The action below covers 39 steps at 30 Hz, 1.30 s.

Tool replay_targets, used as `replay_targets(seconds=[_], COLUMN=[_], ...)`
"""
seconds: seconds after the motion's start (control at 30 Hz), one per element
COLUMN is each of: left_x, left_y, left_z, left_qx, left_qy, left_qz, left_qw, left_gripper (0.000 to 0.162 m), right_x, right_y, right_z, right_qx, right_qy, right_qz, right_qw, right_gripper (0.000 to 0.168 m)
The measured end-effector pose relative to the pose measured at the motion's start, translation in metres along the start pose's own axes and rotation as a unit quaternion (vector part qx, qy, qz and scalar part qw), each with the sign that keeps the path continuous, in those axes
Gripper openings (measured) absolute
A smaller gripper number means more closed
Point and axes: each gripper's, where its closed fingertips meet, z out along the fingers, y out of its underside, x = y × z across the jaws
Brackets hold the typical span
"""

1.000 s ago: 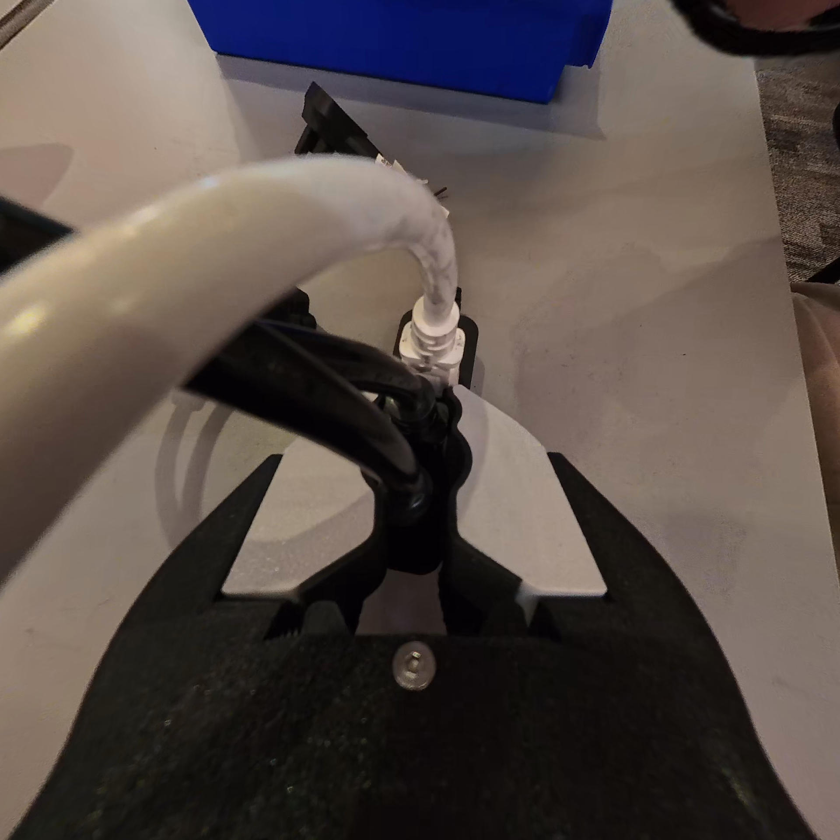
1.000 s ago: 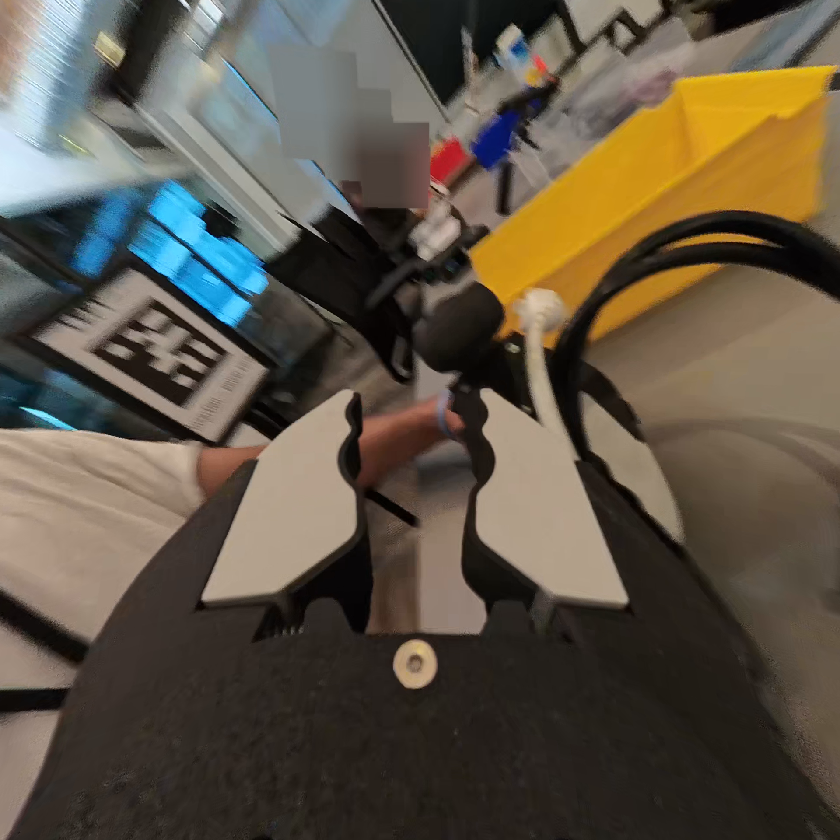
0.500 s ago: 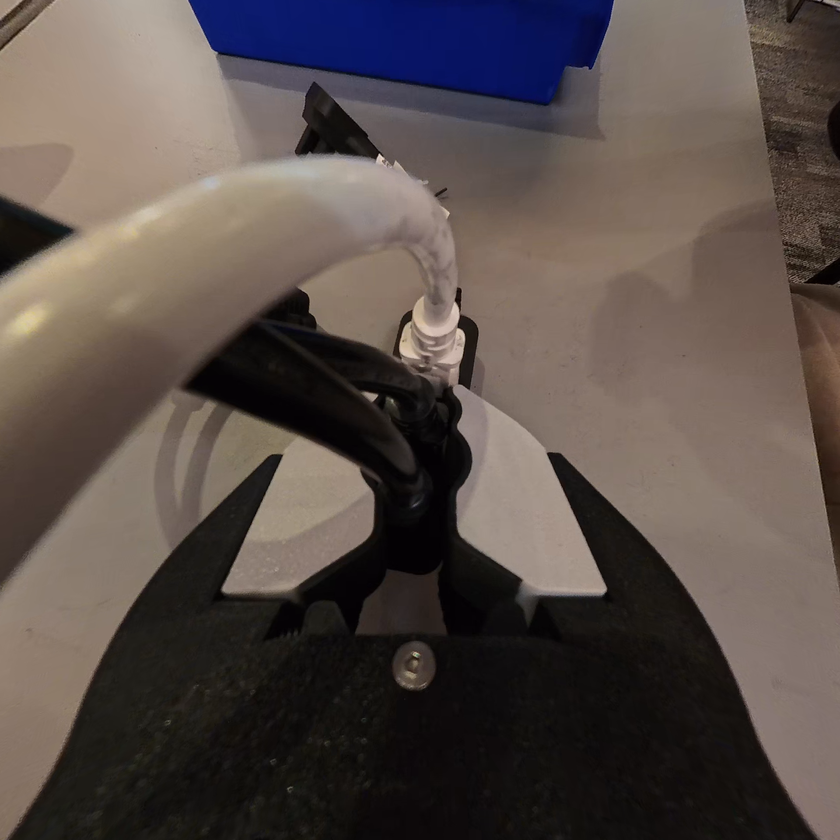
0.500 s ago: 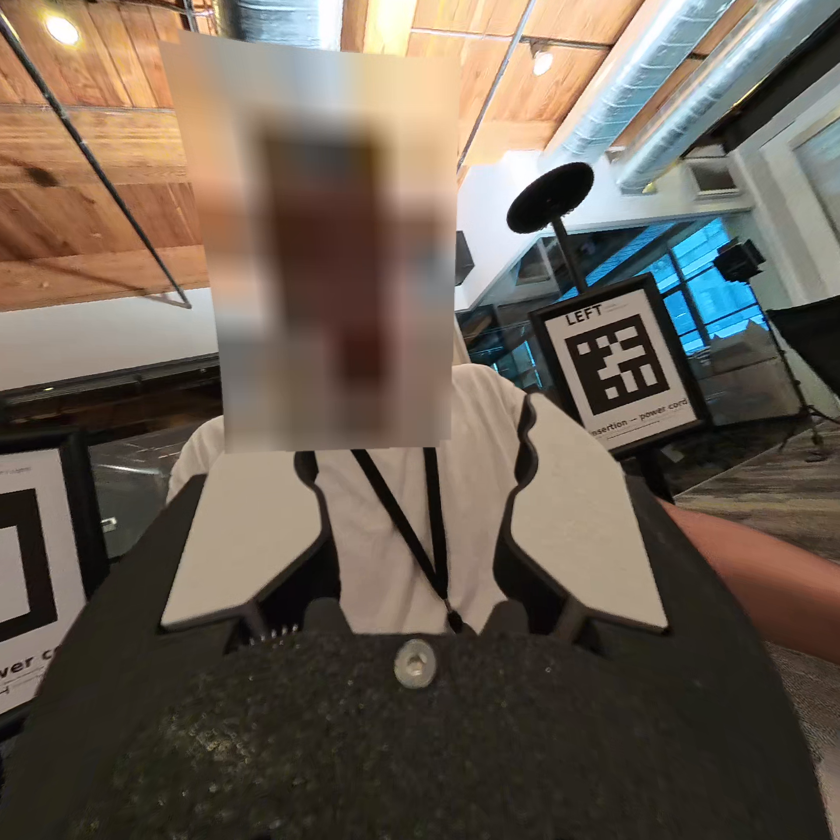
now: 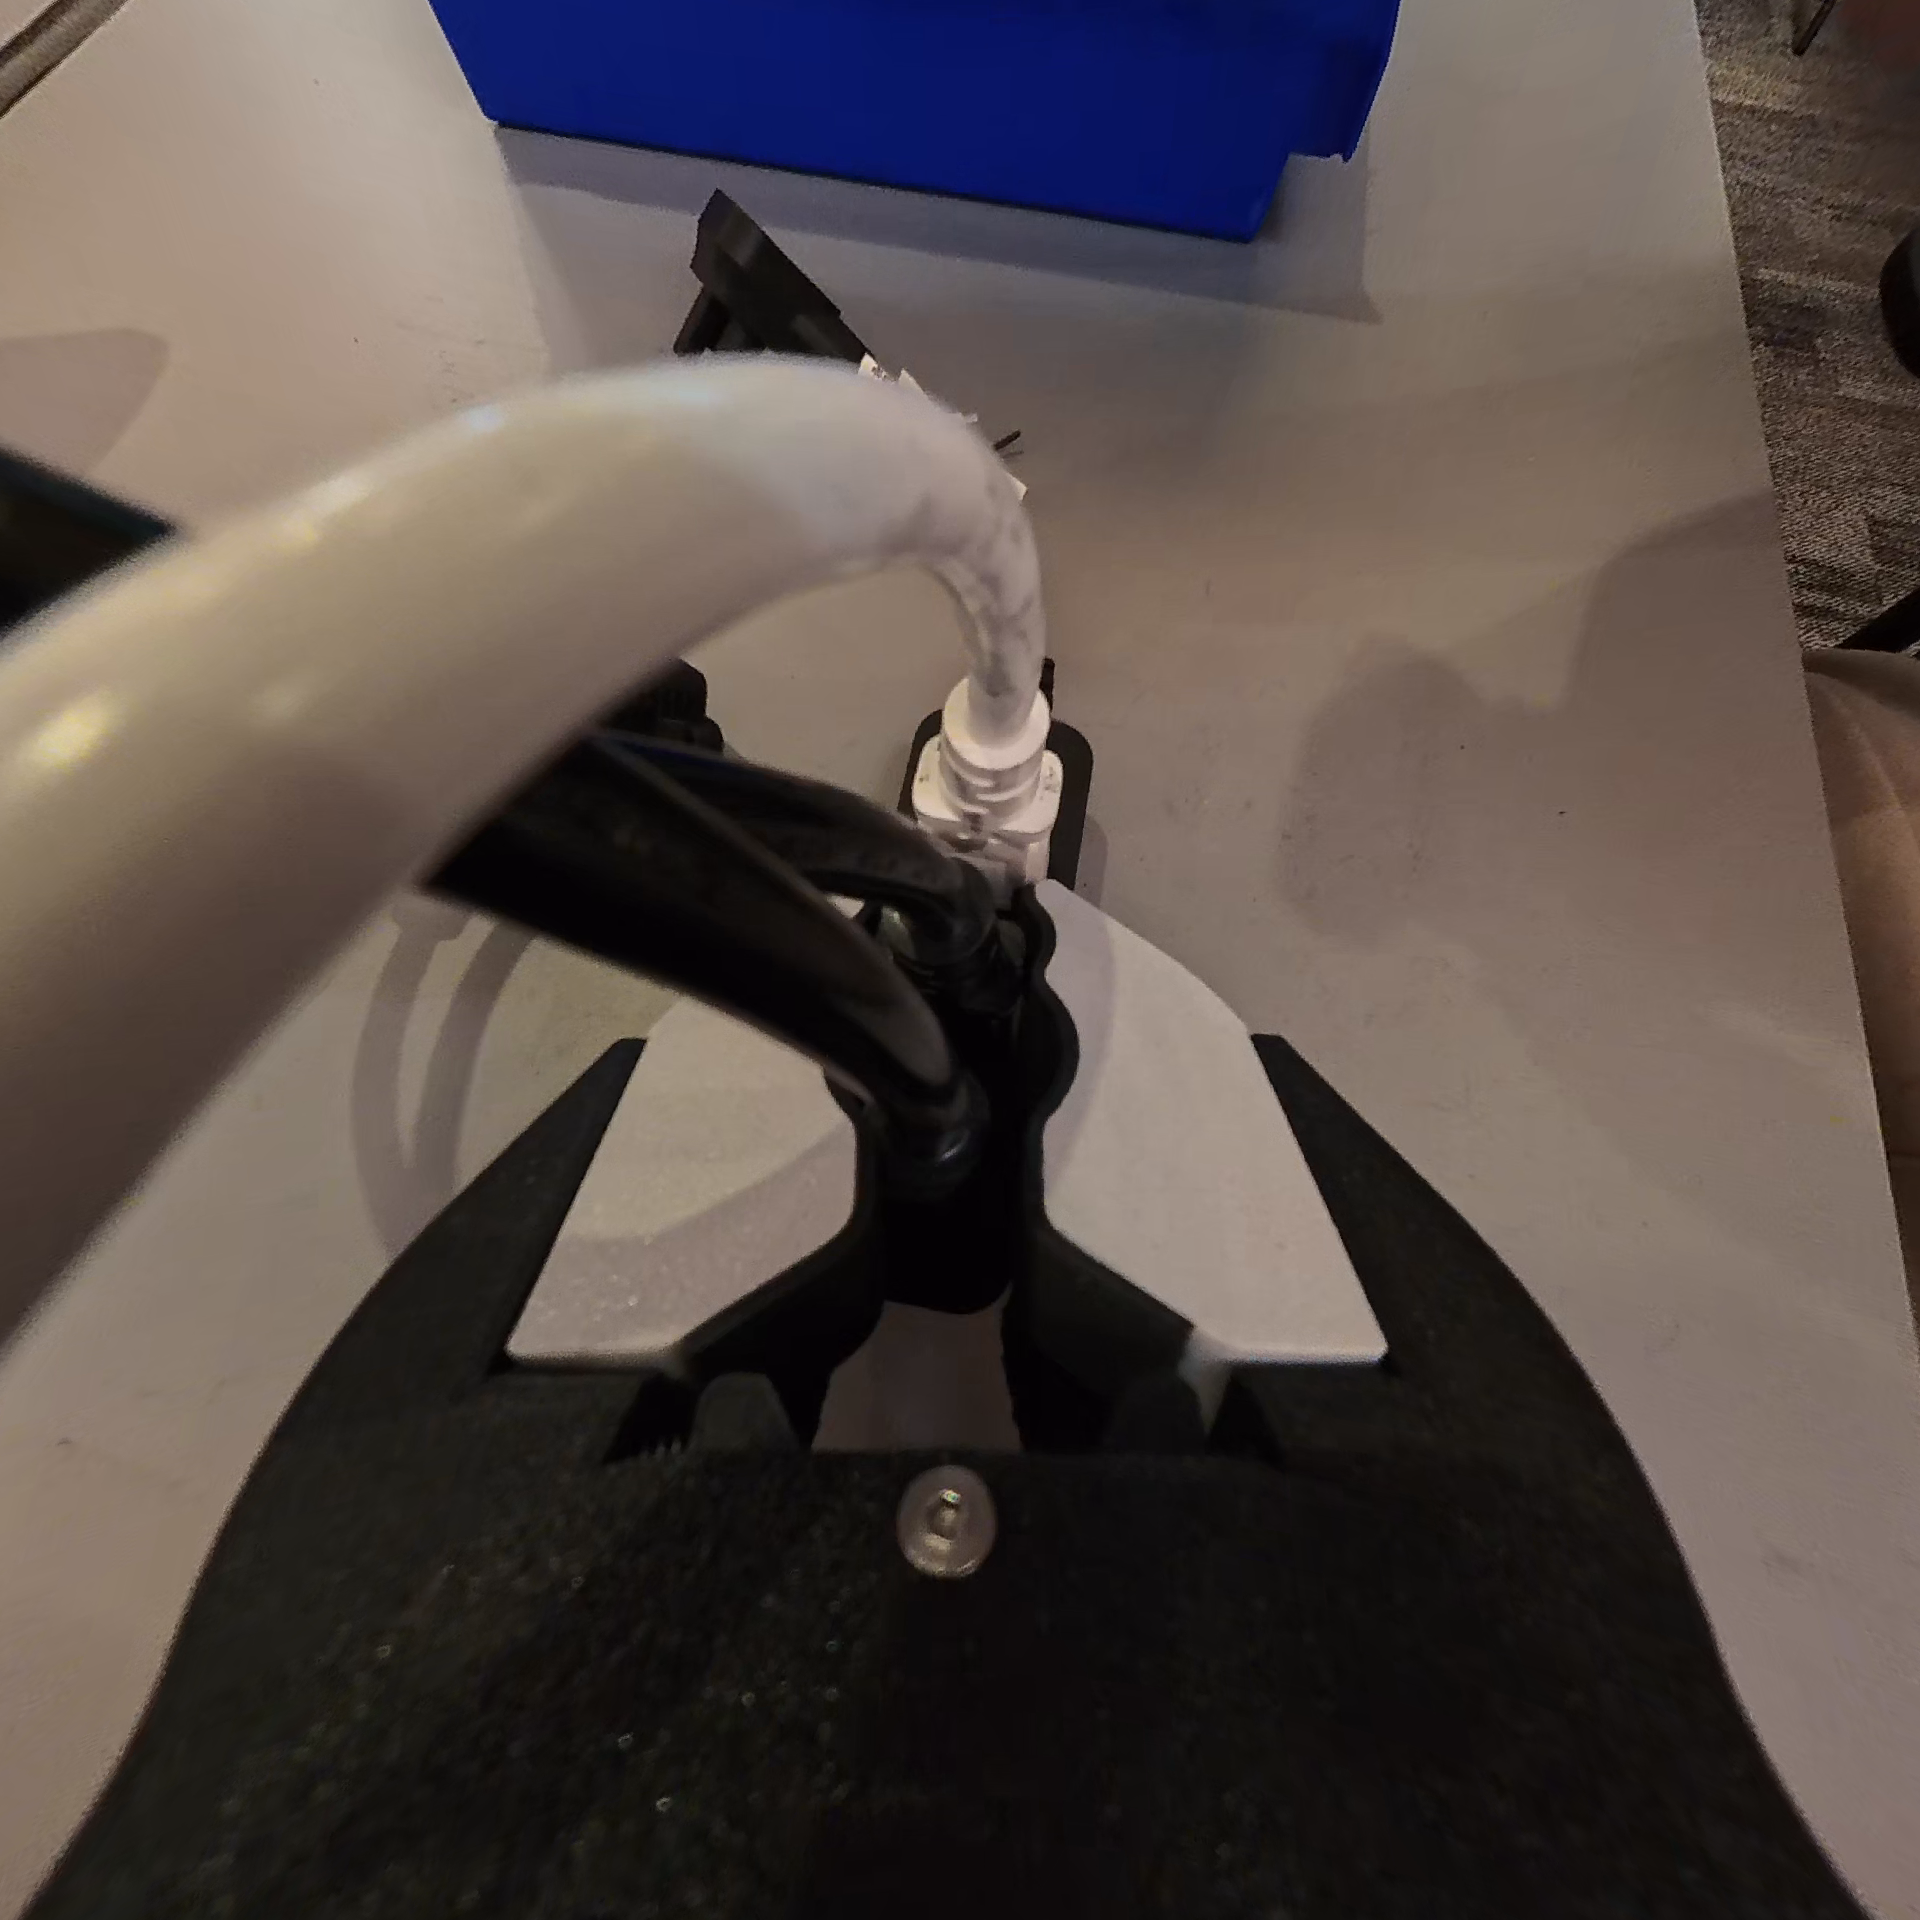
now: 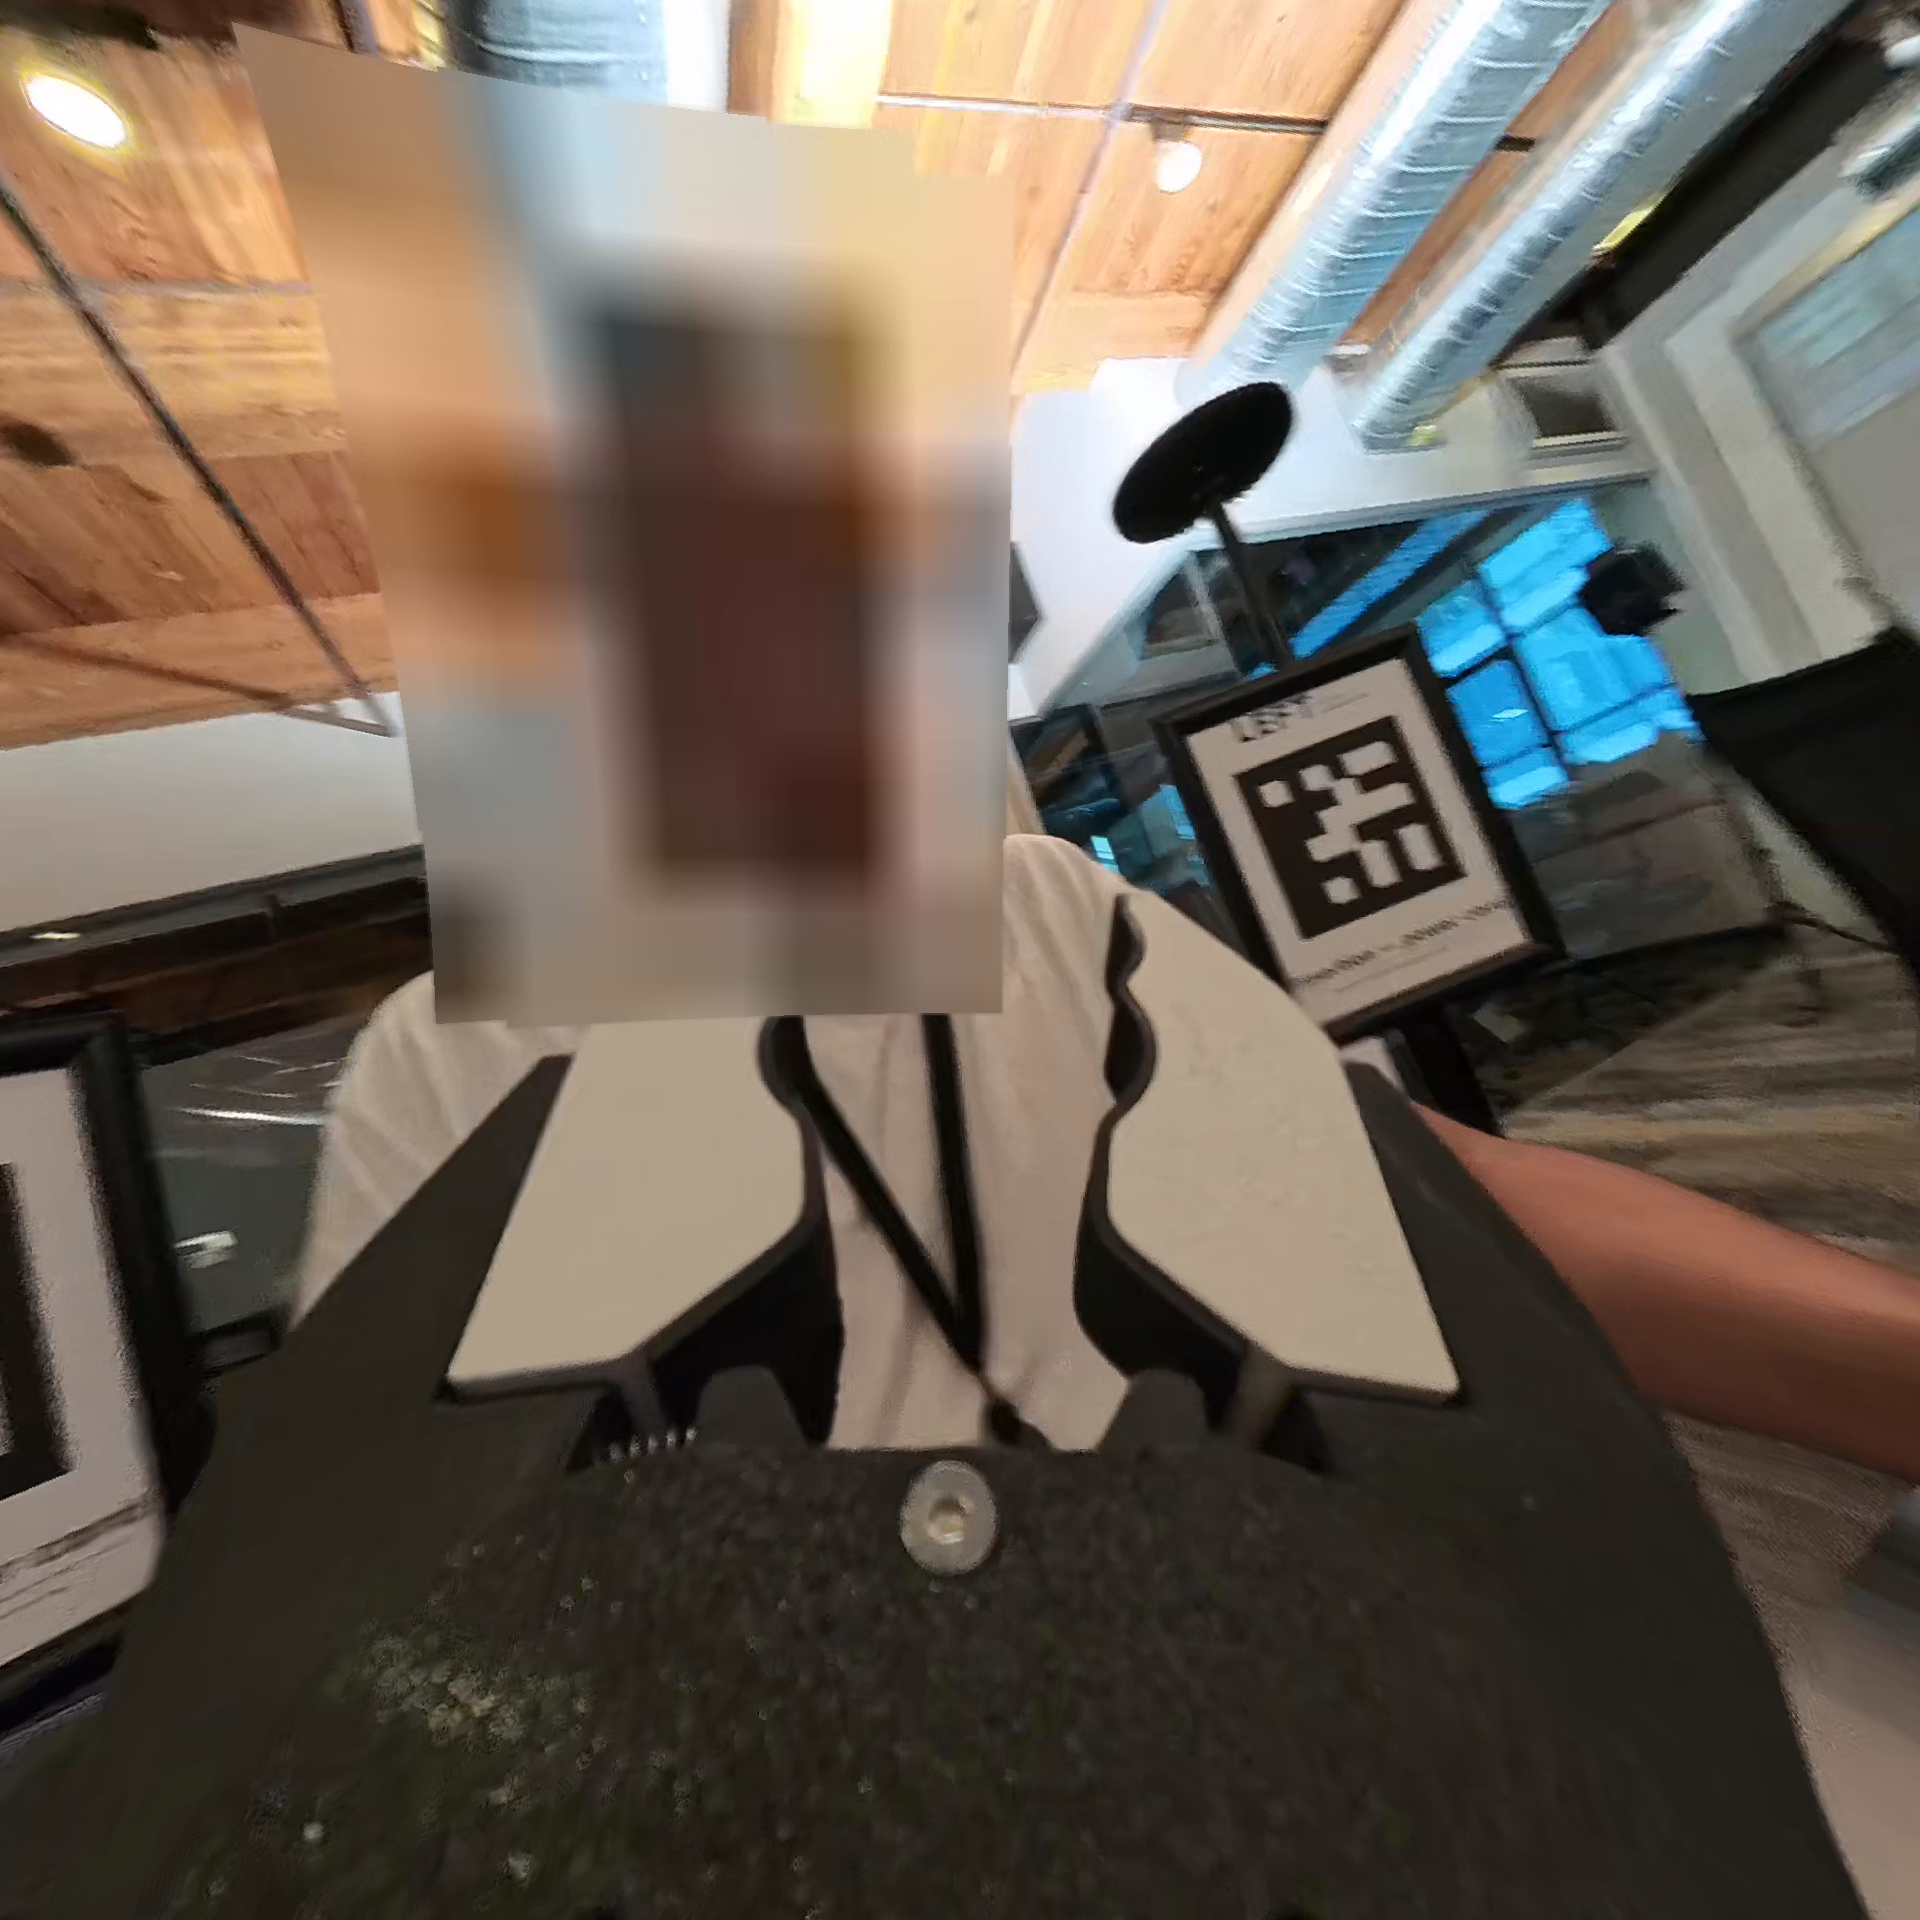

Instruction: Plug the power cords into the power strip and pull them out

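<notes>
**Entry: left tongs clamped at the power strip, right tongs spread and raised**

Landmark: power strip point(image 5: 1070, 790), black, lying on the grey table point(image 5: 1403, 582); only its far end shows past the plugs.

- White plug point(image 5: 987, 790): seated upright in the power strip at the far visible end. Its white cord point(image 5: 540, 582) arches up and sweeps toward the near left, close to the lens.
- Black cords point(image 5: 727, 883): two, running from the left under the white cord and bending down into black plugs just on the near side of the white plug.
- Left gripper point(image 5: 956, 1101): directly on the near side of the white plug, its tongs pinching the nearest black plug point(image 5: 945, 1153) with the black cords passing over the left finger.
- Black adapter block point(image 5: 758, 281): on the table beyond the power strip, well apart from it.
- Blue bin point(image 5: 935, 94): beyond the adapter, at the table's far edge.
- Right gripper point(image 6: 951, 1122): the power strip does not show in its view. Tongs spread, nothing between them, aimed upward at a person's white shirt point(image 6: 665, 1081) and black lanyard point(image 6: 894, 1195). A framed marker sign point(image 6: 1351, 821) stands to the right, a bare forearm point(image 6: 1683, 1278) below it, a wooden ceiling point(image 6: 156, 416) above.
</notes>
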Motion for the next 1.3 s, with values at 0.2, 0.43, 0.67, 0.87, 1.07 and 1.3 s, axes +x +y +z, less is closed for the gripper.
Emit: replay_targets(seconds=[0.2, 0.43, 0.67, 0.87, 1.07, 1.3], left_x=[0.0, 0.0, 0.0, 0.0, 0.0, 0.006], left_y=[0.0, 0.0, 0.0, 0.0, 0.0, 0.002], left_z=[0.0, 0.0, 0.0, 0.0, 0.0, 0.0], left_qx=[0.0, 0.0, 0.001, 0.003, 0.004, -0.008], left_qy=[0.0, 0.0, -0.001, -0.003, -0.003, -0.003], left_qz=[0.0, -0.001, -0.001, 0.001, 0.008, 0.02], left_qw=[1.0, 1.0, 1.0, 1.0, 1.0, 1.0], left_gripper=[0.024, 0.024, 0.024, 0.024, 0.024, 0.025], right_x=[0.072, 0.116, 0.134, 0.137, 0.164, 0.163], right_y=[0.006, 0.008, -0.007, 0.022, 0.086, 0.088], right_z=[-0.029, -0.079, -0.145, -0.181, -0.22, -0.222], right_qx=[-0.069, -0.14, -0.114, -0.174, -0.438, -0.47], right_qy=[0.293, 0.507, 0.681, 0.686, 0.649, 0.616], right_qz=[-0.115, -0.136, -0.137, -0.045, -0.11, -0.073], right_qw=[0.947, 0.839, 0.71, 0.705, 0.612, 0.628], right_gripper=[0.025, 0.0, 0.0, 0.037, 0.042, 0.025])
